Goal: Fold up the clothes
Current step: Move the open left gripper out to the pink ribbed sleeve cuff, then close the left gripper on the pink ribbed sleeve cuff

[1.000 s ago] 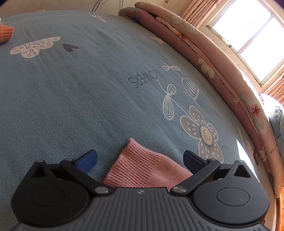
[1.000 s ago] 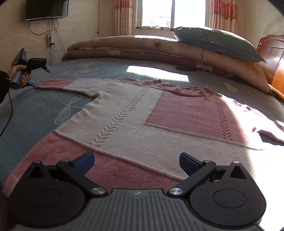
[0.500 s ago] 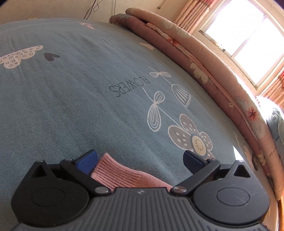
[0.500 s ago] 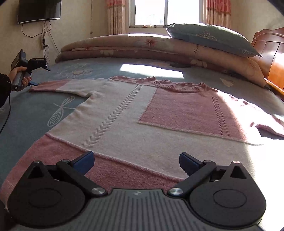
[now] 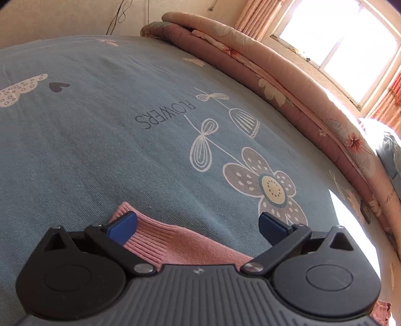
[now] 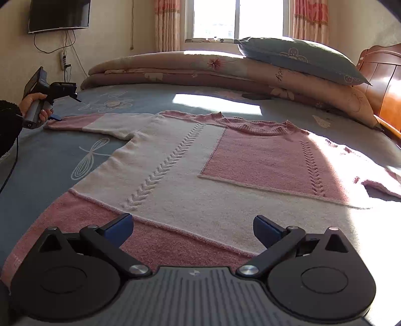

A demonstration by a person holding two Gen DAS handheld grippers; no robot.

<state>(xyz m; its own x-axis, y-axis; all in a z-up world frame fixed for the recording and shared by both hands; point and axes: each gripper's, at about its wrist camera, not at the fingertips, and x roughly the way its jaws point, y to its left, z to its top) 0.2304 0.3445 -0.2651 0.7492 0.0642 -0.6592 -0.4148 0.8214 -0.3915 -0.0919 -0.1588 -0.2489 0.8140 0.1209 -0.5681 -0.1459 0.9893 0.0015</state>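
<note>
A pink and cream knit sweater (image 6: 190, 170) lies flat, front up, on the blue bedsheet (image 6: 50, 160). Its left sleeve stretches out to a pink ribbed cuff (image 5: 175, 240). My left gripper (image 5: 198, 225) is open, its jaws wide apart, with that cuff lying between and under its fingers. From the right wrist view the left gripper (image 6: 56, 116) sits at the sleeve's tip, held by a hand (image 6: 32, 105). My right gripper (image 6: 193, 230) is open and hovers over the sweater's pink hem band. The right sleeve (image 6: 376, 180) lies rumpled in sunlight.
A folded floral quilt (image 6: 225, 72) and a blue pillow (image 6: 300, 60) are stacked along the bed's far side under the window. A wooden headboard (image 6: 383, 85) stands at the right. A TV (image 6: 59, 13) hangs on the left wall. A cable (image 6: 10, 170) trails from the left gripper.
The left gripper shifted over the cuff, which now lies further left under its left finger. The right gripper rose slightly over the hem. Both stayed open.
</note>
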